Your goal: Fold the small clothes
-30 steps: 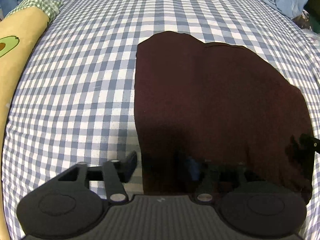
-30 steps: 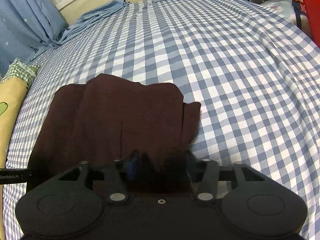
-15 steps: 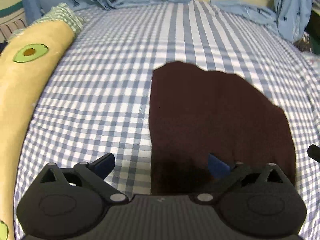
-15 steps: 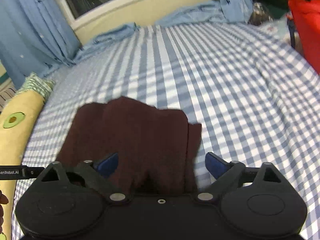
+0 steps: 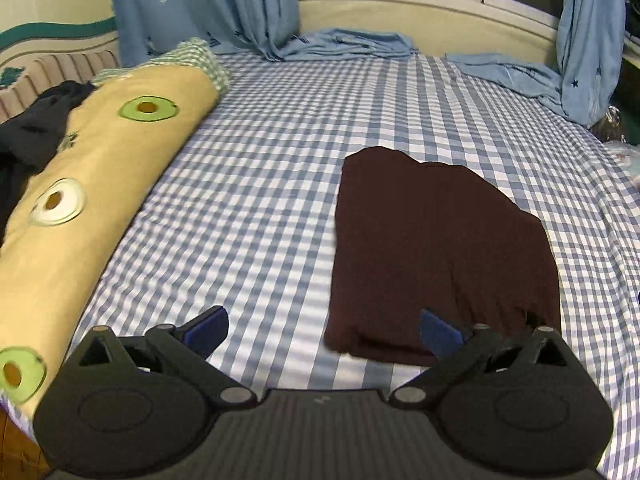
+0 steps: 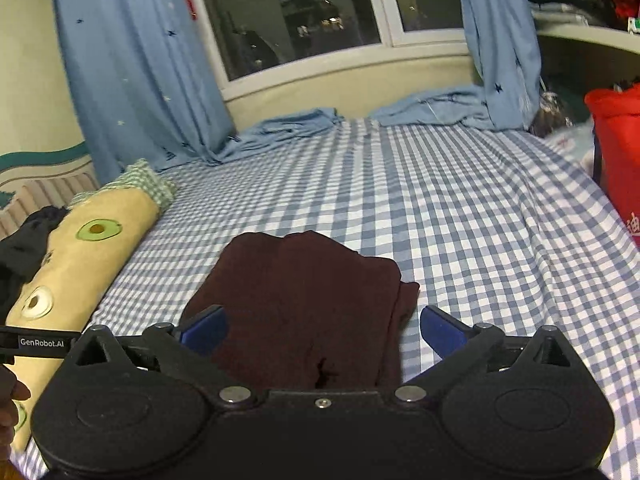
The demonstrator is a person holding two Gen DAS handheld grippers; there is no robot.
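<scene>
A dark maroon garment (image 5: 436,248) lies folded flat on the blue-and-white checked bed sheet (image 5: 272,184). It also shows in the right wrist view (image 6: 304,300). My left gripper (image 5: 324,330) is open and empty, held above the sheet at the garment's near left corner. My right gripper (image 6: 324,330) is open and empty, held above the garment's near edge. Neither gripper touches the cloth.
A yellow bolster with avocado prints (image 5: 88,184) lies along the left side of the bed, dark clothes (image 5: 32,128) behind it. Blue curtains (image 6: 132,68) hang at the window. A red bag (image 6: 616,160) stands at the right. The left gripper's body (image 6: 36,344) shows at the left edge.
Both grippers opened, let go of the garment's near edge and pulled up and back. The garment now lies still on the sheet.
</scene>
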